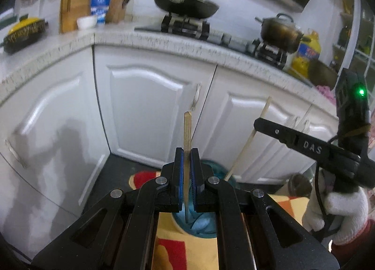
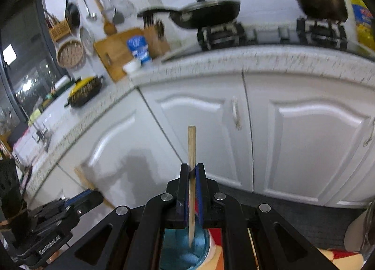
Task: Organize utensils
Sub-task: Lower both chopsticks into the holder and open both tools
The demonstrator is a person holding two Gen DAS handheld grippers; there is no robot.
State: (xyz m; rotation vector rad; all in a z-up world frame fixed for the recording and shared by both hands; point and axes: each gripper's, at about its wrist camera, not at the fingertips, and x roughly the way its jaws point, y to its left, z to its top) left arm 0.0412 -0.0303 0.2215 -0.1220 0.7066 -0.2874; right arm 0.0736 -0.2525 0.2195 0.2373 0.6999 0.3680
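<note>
With each stick clamped near its middle and the frames smeared by motion, the carry is best done with both sticks kept upright and apart, so neither slips or knocks the white cabinet doors [image 1: 145,105] on the way to whatever holder is meant, probably on the speckled pale worktop [image 1: 164,42]. The left tongs [image 1: 186,159] are clenched on a flat pale bamboo chopstick [image 1: 187,129], which rises straight above the jaws and runs down below them. The right tongs [image 2: 192,176] likewise grip a round pale wooden chopstick [image 2: 191,145], its lower tip hanging over a blue round container [image 2: 185,251].
</note>
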